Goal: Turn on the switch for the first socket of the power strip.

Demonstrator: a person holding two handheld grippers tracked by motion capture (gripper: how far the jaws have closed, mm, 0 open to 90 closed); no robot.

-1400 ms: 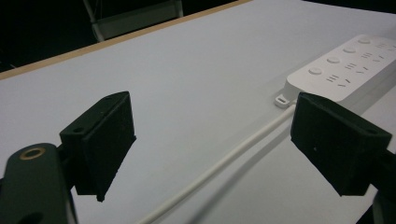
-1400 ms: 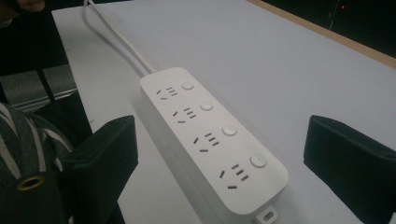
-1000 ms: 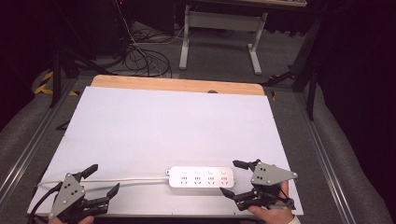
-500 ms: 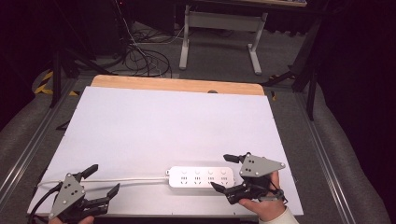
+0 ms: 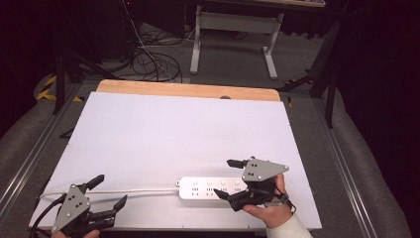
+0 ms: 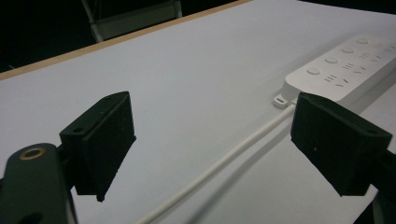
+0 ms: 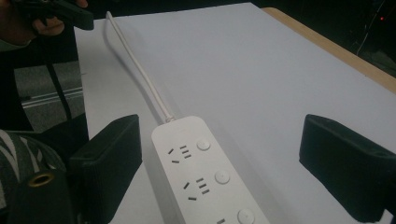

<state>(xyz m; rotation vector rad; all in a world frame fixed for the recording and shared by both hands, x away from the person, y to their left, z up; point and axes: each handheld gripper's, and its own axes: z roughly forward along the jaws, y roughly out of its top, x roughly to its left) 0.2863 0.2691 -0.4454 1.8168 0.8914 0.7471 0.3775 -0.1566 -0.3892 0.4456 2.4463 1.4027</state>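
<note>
The right gripper (image 5: pixel 229 177) has slid leftward along the near part of the table over the last second, from just off the right end of the white power strip (image 5: pixel 212 188) to a place where its jaws now straddle that end. The jaws stand wide, one on each long side of the strip and neither touching it; in the right gripper view the strip (image 7: pixel 205 177) runs up between the two black pads with bare white surface on both sides. That reads as the approach to a grasp nearly finished: the closing is not yet done, and the strip has not shifted on the table.

The left gripper (image 5: pixel 110 191) has kept its place near the front left corner, jaws also wide and holding nothing. The strip's white cable (image 6: pixel 224 161) passes between its pads in the left gripper view (lying on the surface below them, as far as I can tell, not pinched).

The strip lies flat, lengthwise along the front of the white table top (image 5: pixel 188 129), sockets and buttons up, its cable running left toward the left gripper.

For room: the front edge of the table is close behind both hands, so pulling back offers little. Ahead, the white surface is bare all the way to the wooden strip (image 5: pixel 188 91) at the far edge, and to the right of the right hand there is also a stretch of open board before the metal rail (image 5: pixel 346 163).
</note>
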